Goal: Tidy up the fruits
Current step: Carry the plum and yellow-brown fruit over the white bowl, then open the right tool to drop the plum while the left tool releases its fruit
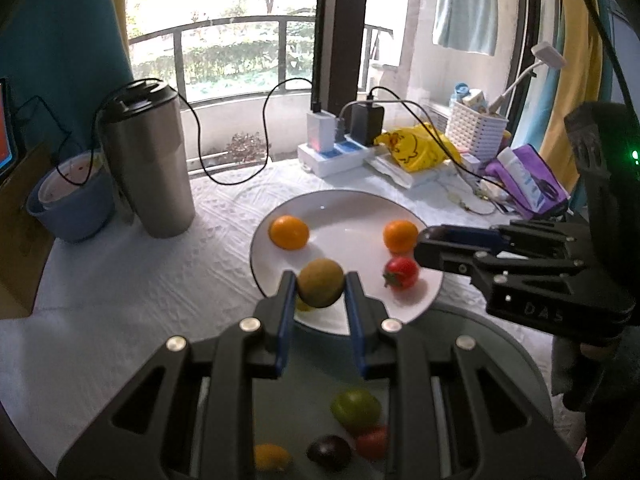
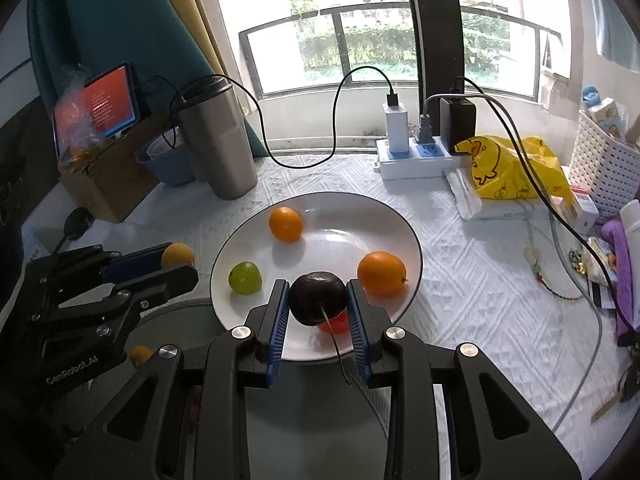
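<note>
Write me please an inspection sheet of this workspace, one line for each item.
Surface: table under a white textured cloth.
Job's things: white plate holds two oranges, a green fruit and a red fruit; a grey tray in front holds more small fruits.
Clutter: steel tumbler, blue bowl, yellow bag, white basket, tablet.
Grippers: left gripper shut on a brownish round fruit; right gripper shut on a dark stemmed fruit.
Cables: black cables run from the power strip across the table.
Surroundings: window with railing, curtains.
</note>
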`<action>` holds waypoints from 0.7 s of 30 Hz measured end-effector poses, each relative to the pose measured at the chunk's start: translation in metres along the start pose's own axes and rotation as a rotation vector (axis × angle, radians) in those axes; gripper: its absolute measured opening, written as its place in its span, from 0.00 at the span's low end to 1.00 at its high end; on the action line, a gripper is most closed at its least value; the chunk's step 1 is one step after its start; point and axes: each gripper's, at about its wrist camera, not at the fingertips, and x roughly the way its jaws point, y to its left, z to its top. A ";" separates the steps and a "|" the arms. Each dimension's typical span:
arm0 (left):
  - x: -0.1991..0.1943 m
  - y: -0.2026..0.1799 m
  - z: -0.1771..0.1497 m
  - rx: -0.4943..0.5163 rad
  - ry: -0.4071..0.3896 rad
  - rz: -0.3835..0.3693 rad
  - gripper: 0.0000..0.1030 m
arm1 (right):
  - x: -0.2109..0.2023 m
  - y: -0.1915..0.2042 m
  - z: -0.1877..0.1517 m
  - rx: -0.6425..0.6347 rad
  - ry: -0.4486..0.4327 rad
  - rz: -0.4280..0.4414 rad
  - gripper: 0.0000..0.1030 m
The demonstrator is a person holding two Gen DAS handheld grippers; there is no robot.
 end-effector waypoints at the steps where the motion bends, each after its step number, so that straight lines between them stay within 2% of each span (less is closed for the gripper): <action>1: 0.002 0.001 0.001 -0.001 0.002 -0.002 0.24 | 0.002 0.000 0.001 -0.002 0.001 0.001 0.30; 11: 0.037 0.026 0.014 -0.061 0.054 -0.025 0.24 | 0.028 0.001 0.012 -0.011 0.014 0.030 0.30; 21: 0.063 0.030 0.020 -0.071 0.103 -0.041 0.24 | 0.056 -0.002 0.017 -0.014 0.038 0.033 0.30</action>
